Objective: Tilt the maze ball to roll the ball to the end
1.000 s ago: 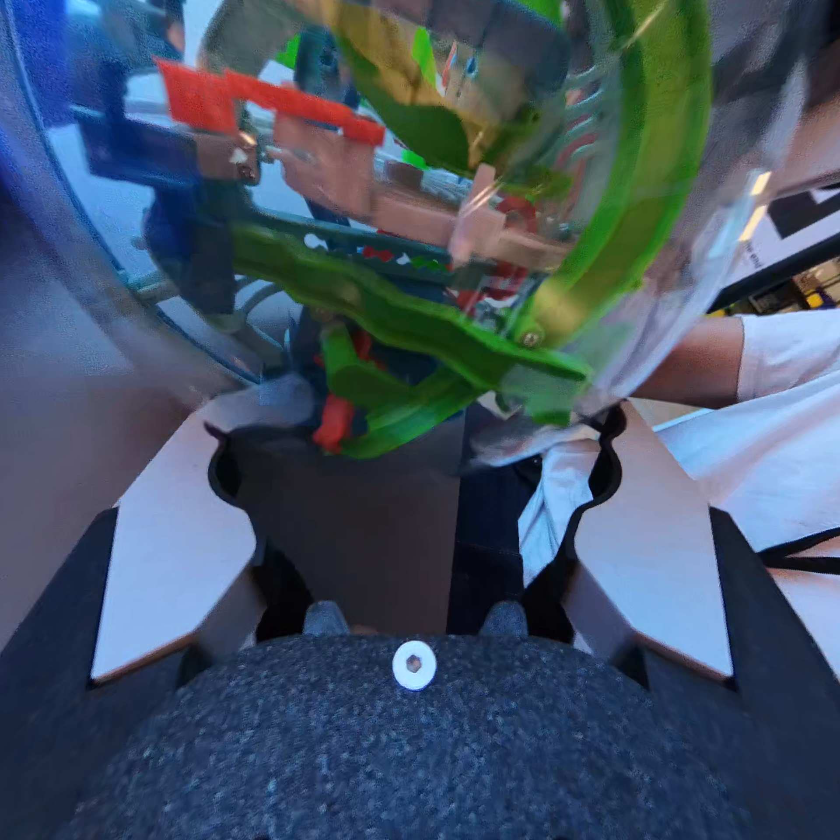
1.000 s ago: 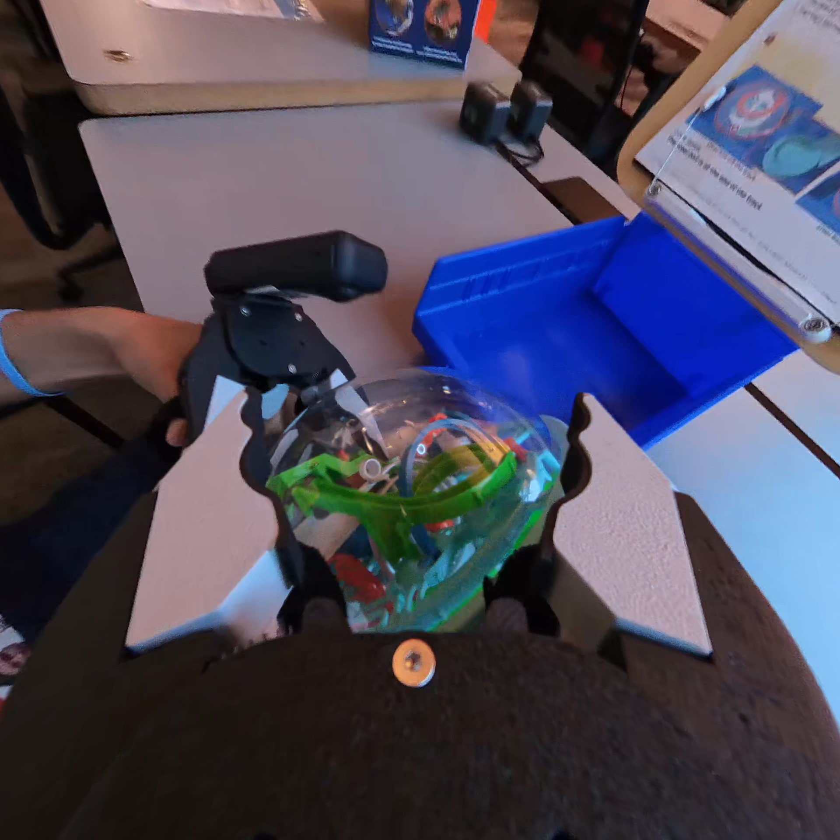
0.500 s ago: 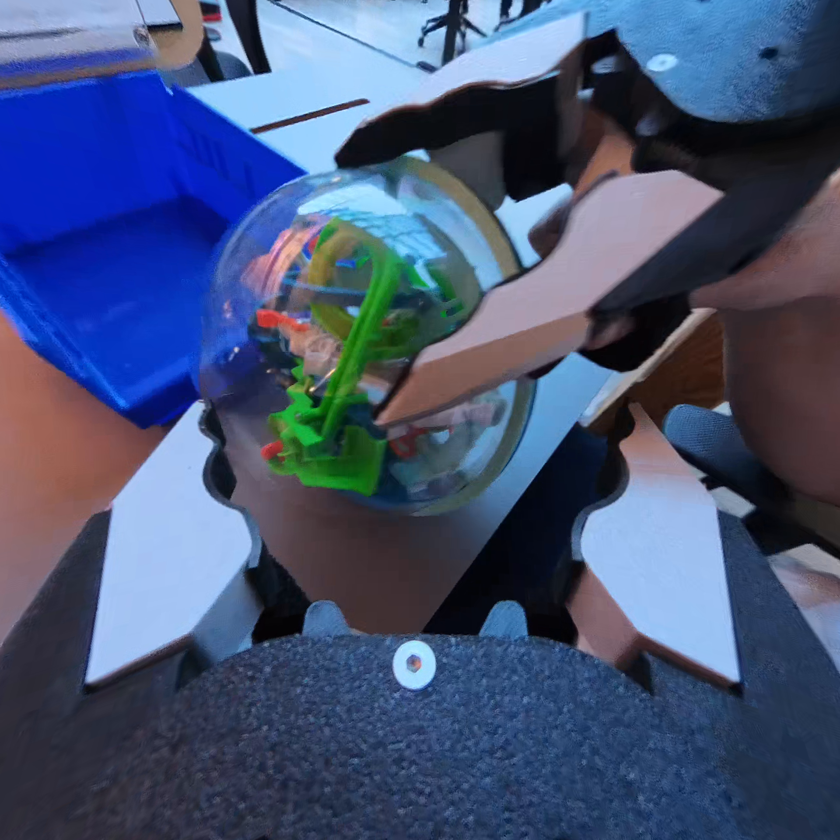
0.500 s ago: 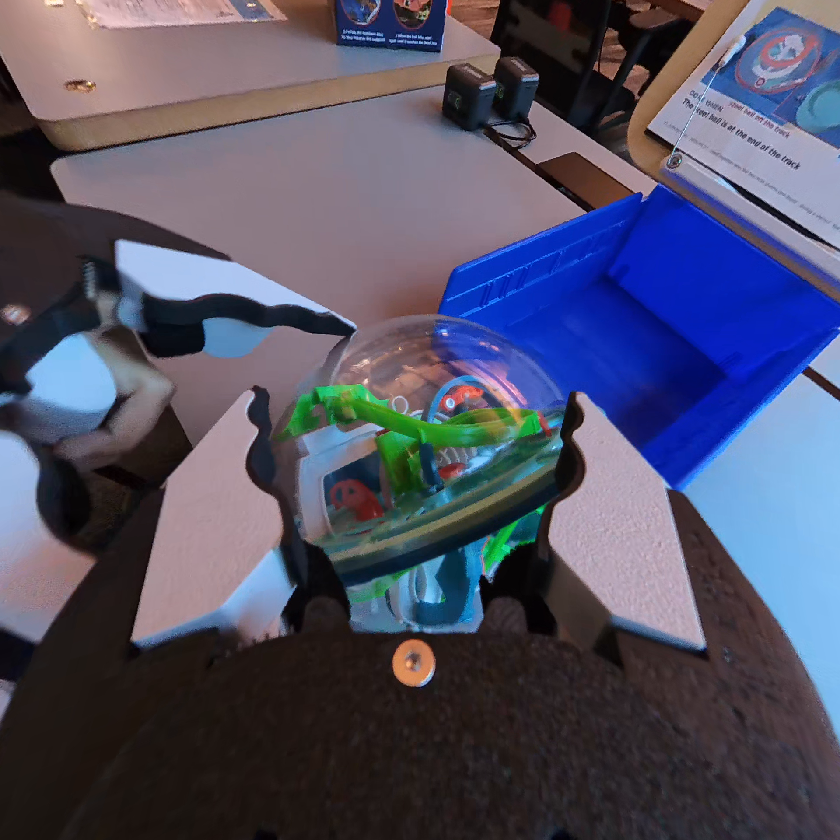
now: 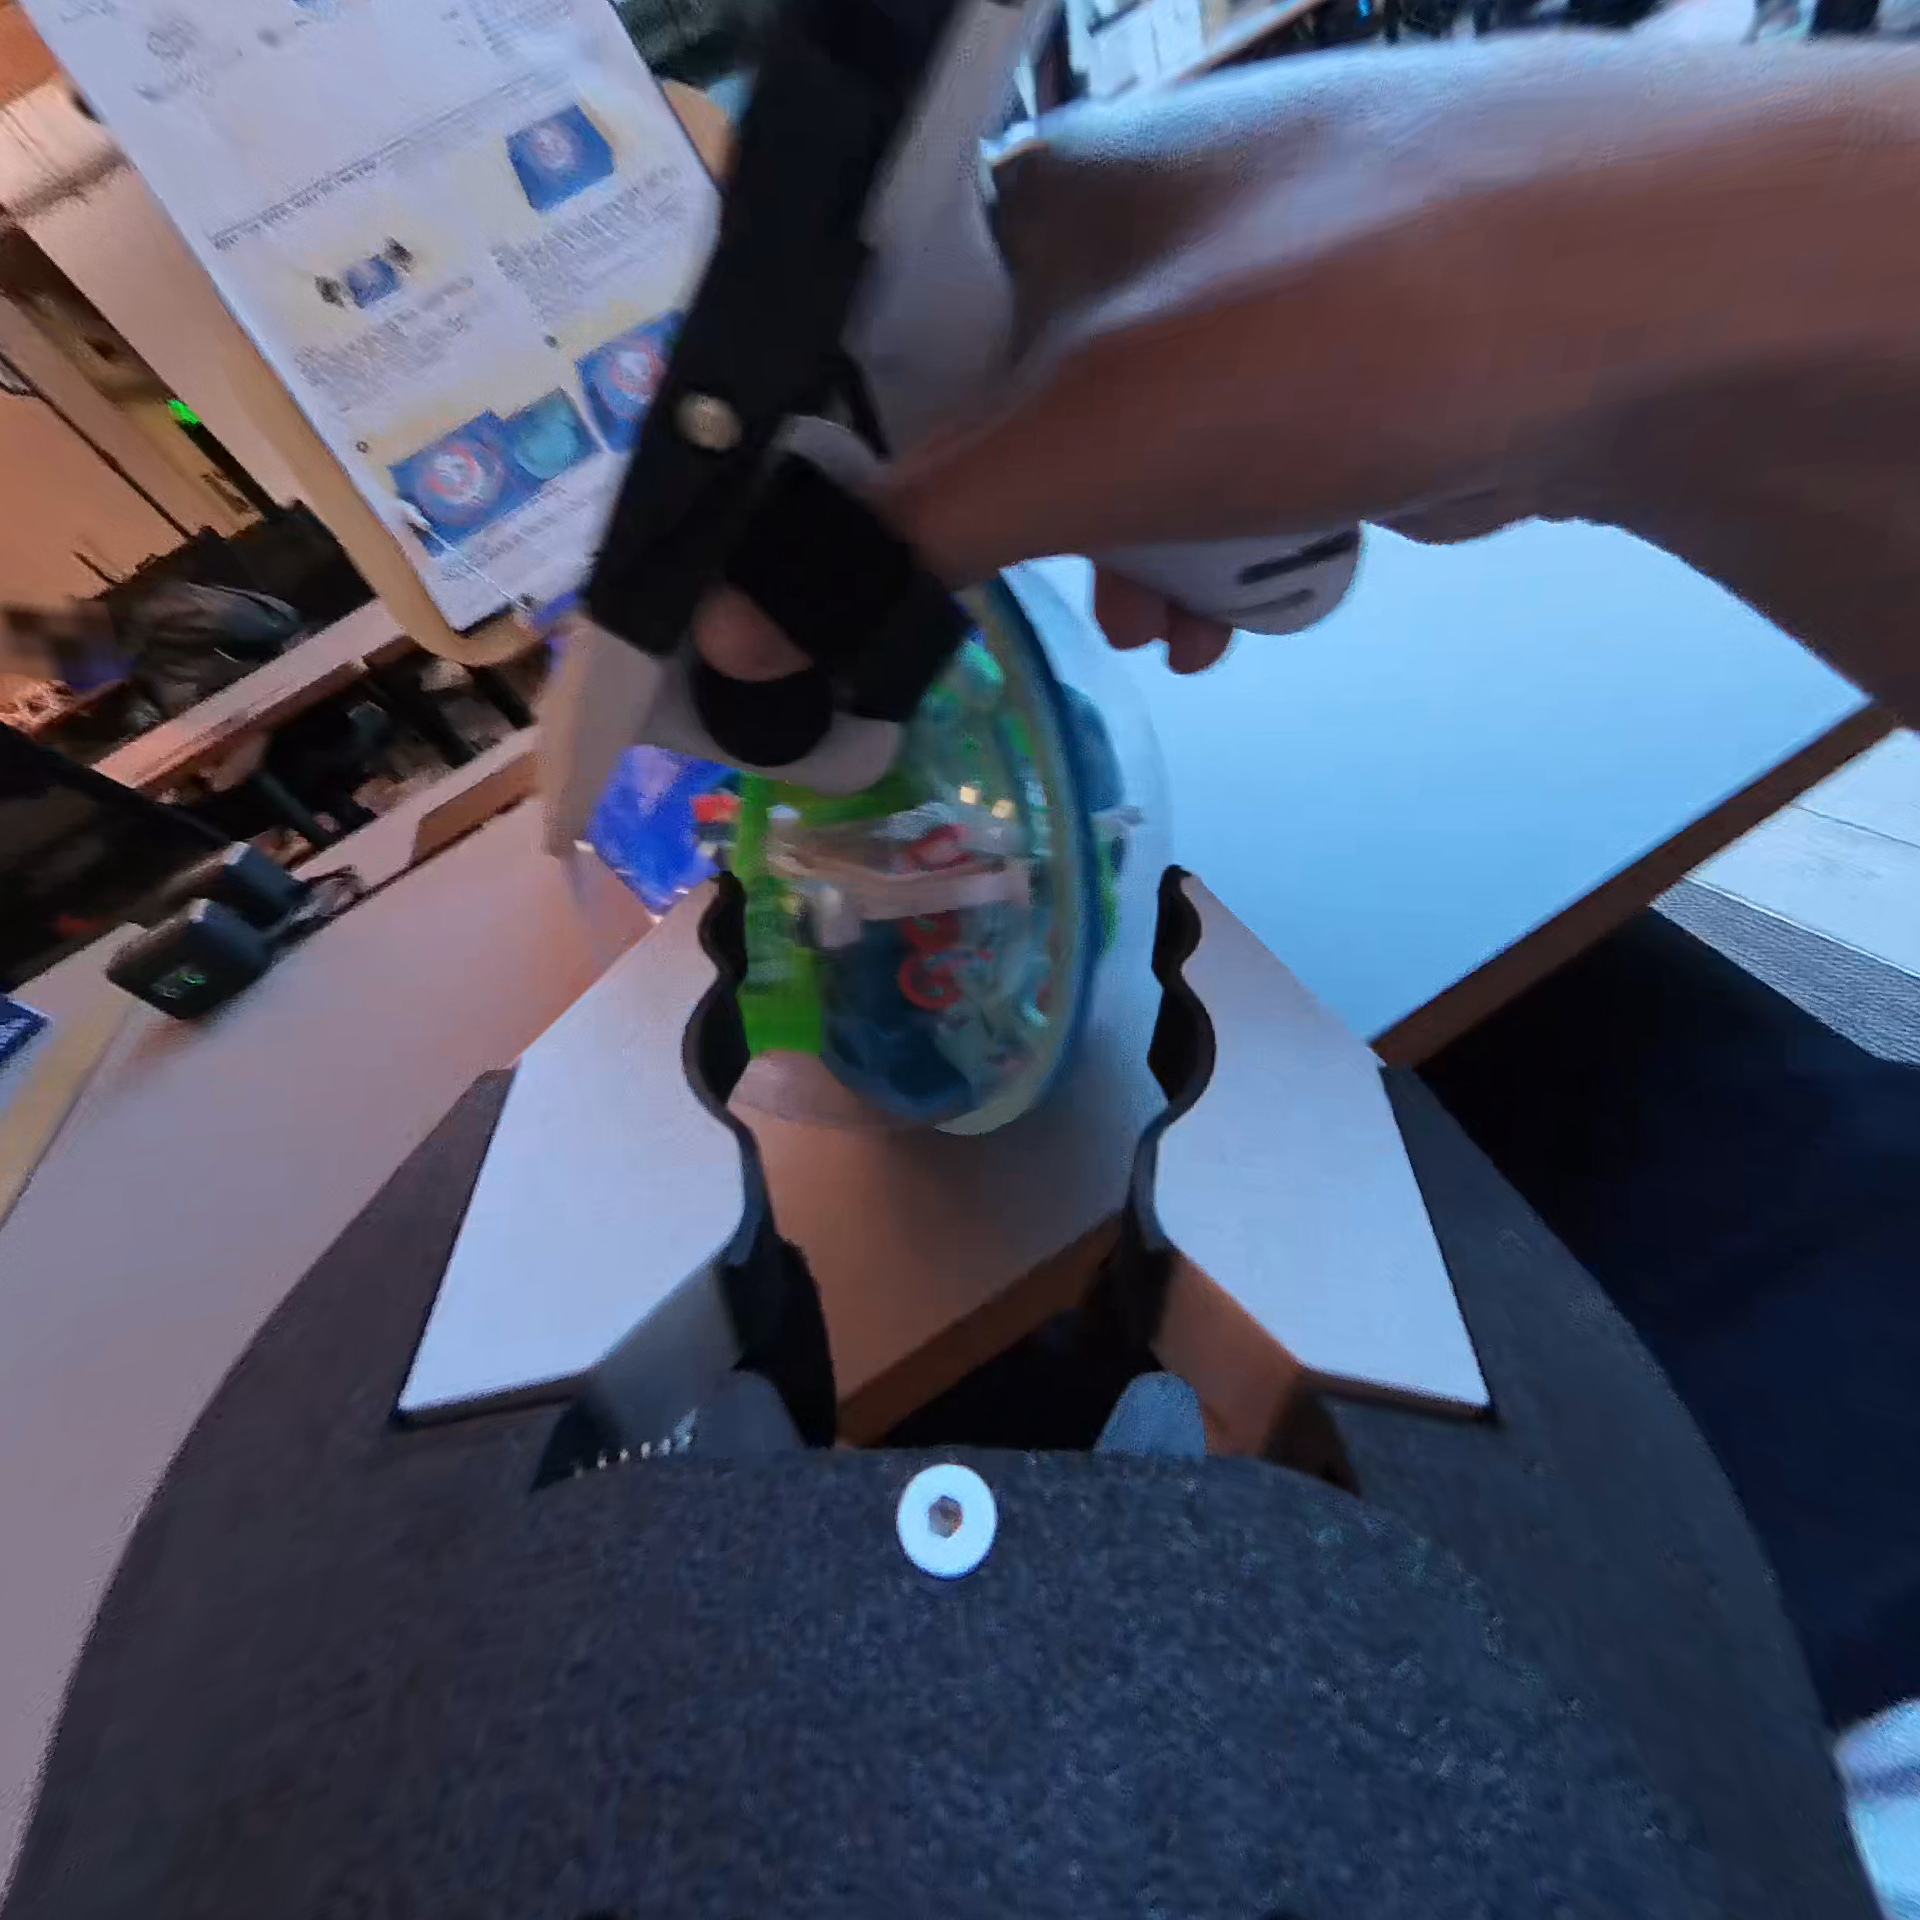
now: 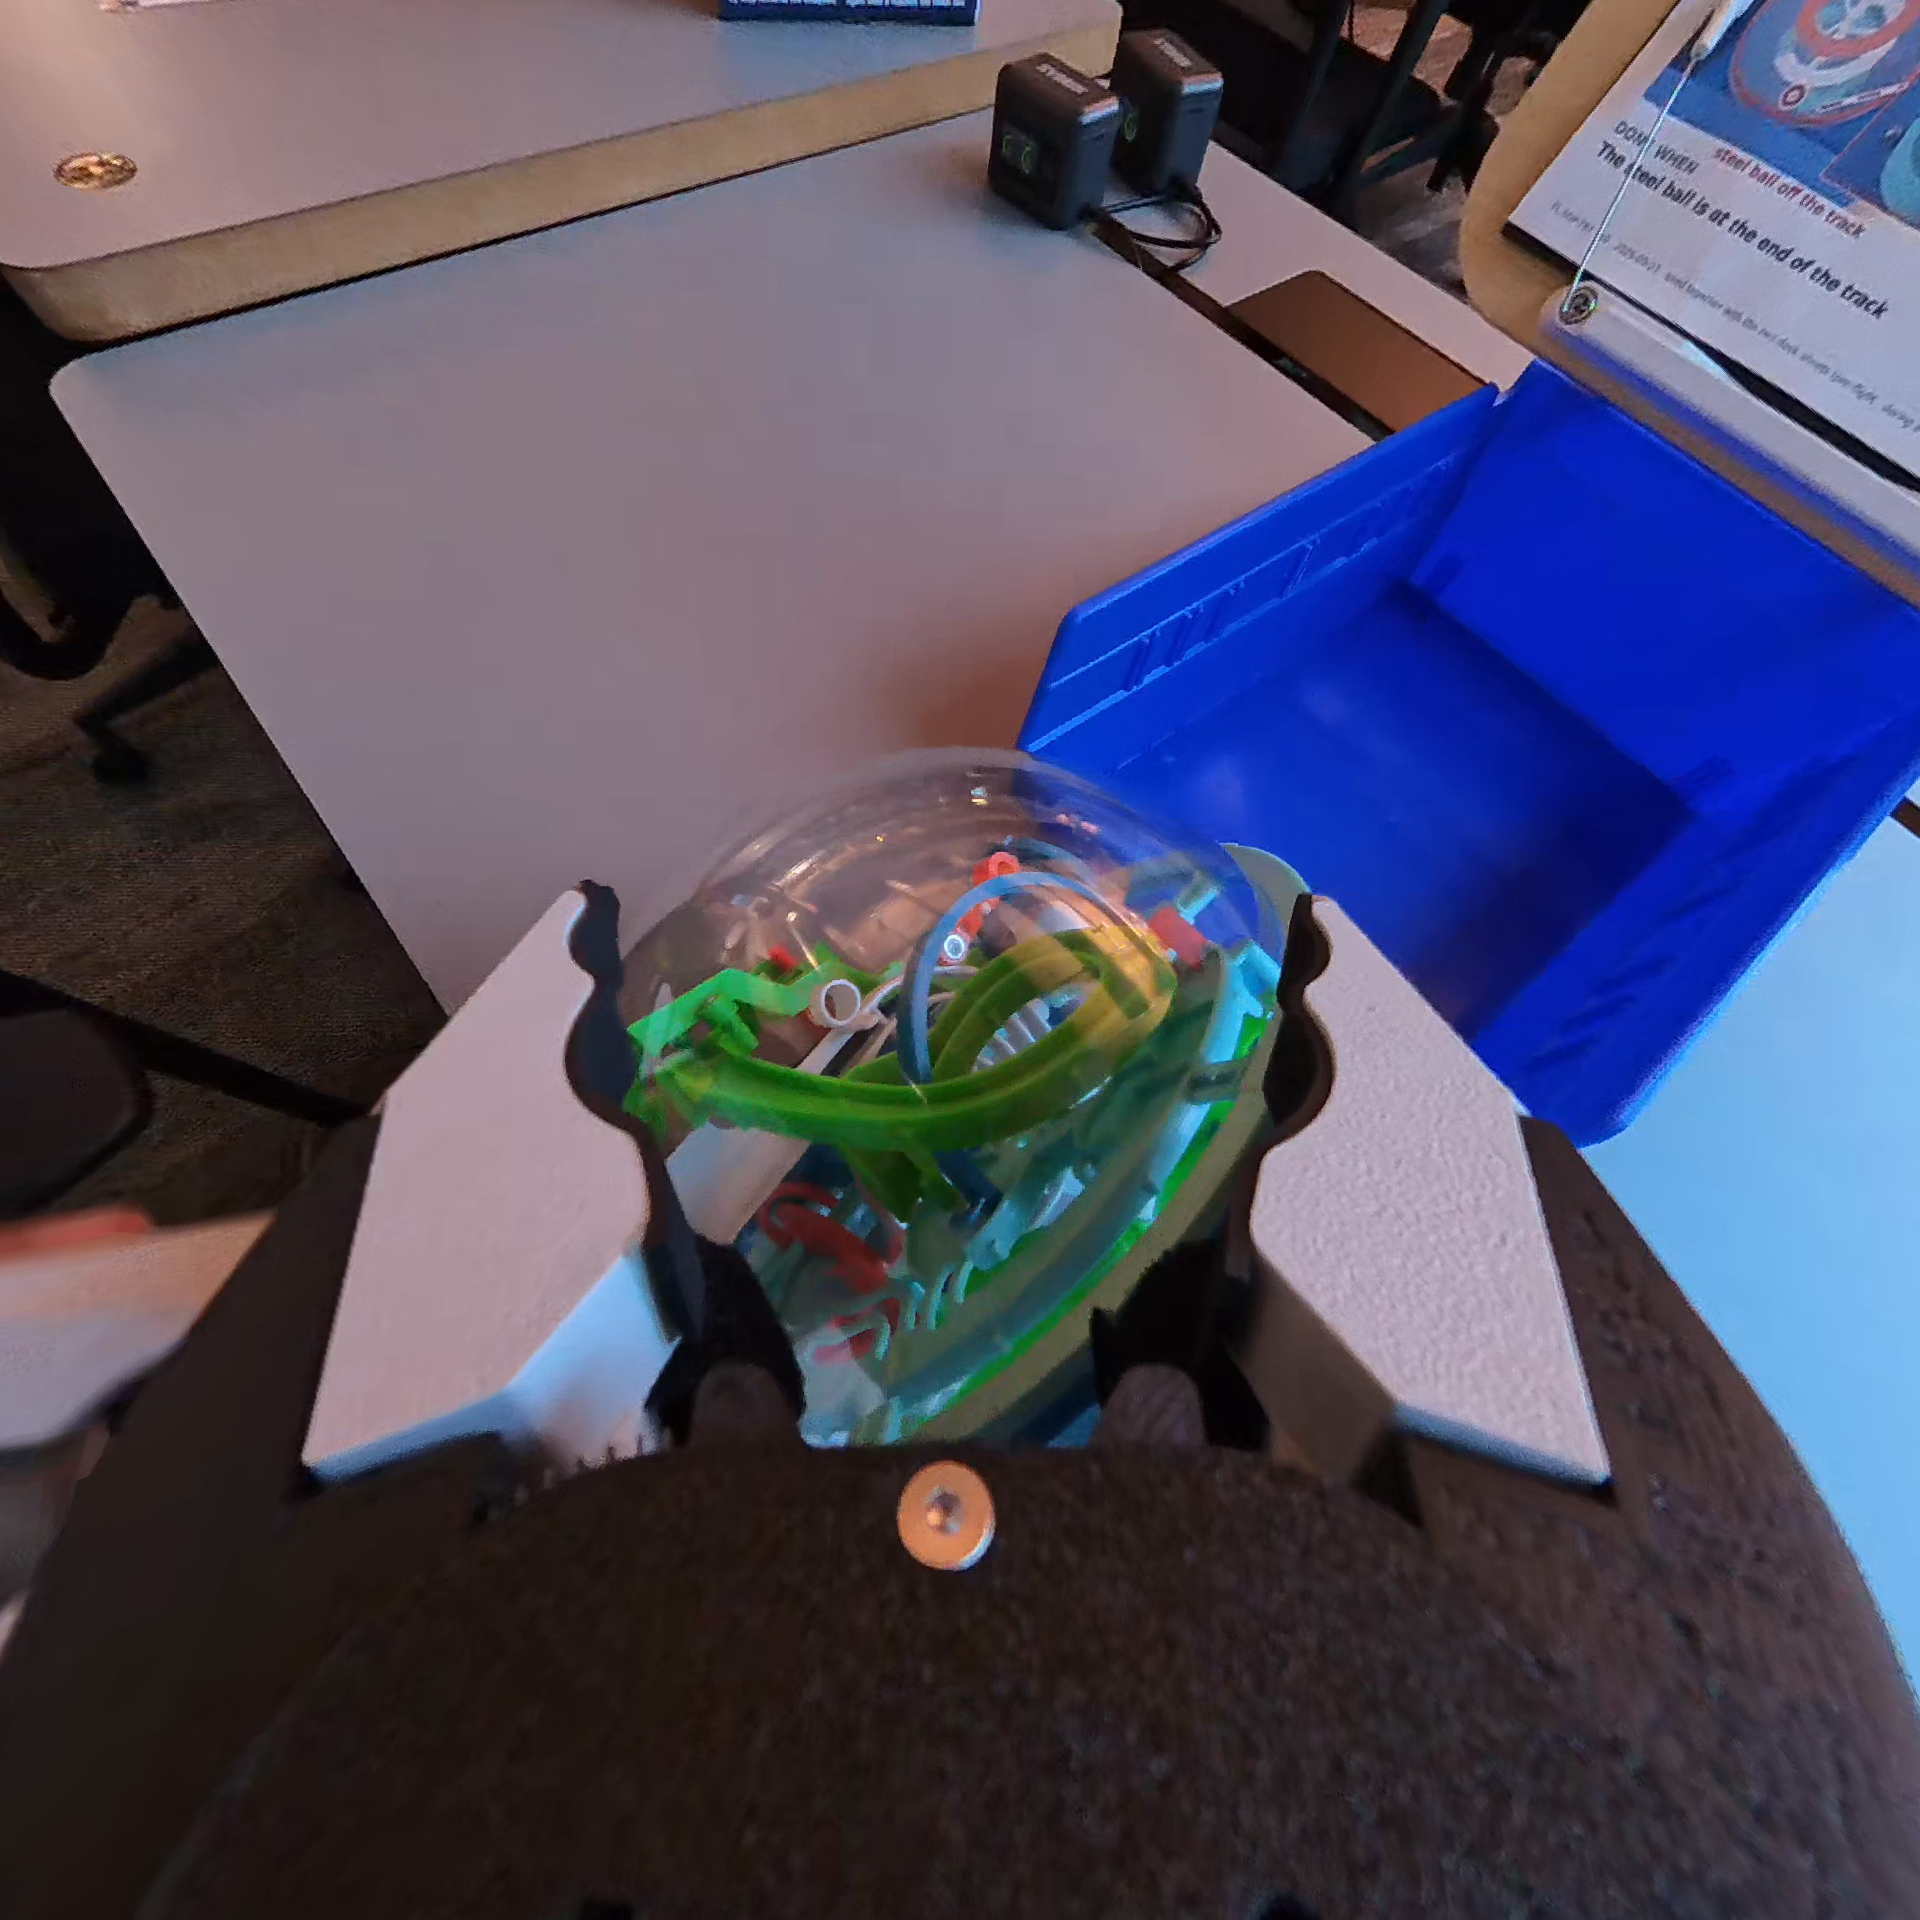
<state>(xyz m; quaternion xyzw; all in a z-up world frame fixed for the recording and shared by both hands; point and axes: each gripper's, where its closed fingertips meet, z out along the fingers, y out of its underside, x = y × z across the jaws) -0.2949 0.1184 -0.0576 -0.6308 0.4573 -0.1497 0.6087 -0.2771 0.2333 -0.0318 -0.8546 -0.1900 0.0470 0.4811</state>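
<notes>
Holding the maze ball [image 6: 935,1091] alone now, the right gripper [image 6: 940,1122] has its two white fingers [image 6: 488,1164] pressed on both sides of the clear sphere, above the near edge of the grey table [image 6: 623,499]. One second ago the left gripper [image 5: 940,997] was very close under the sphere; it has since drawn back to the side. Its fingers are spread with nothing between them, and the sphere shows beyond their tips, apart from them. In the left wrist view the person's hand [image 5: 1299,343] and the black body of the other tool stand over the sphere.

The sphere has also turned: the green track [image 6: 914,1081] now slopes from the left up to the right, and the seam is more tilted than half a second ago. I judge that the tilting is now done by one hand only, so a slip in the grasp is more possible. The small steel ball inside I cannot find in either view, so progress along the track I cannot tell.

On writing: a printed sheet [image 6: 1745,177] with pictures stands on a board behind the blue bin [image 6: 1538,748]; it has text, which I leave out. No brand is readable on the sphere. Two small black chargers [image 6: 1101,125] sit far on the table.
</notes>
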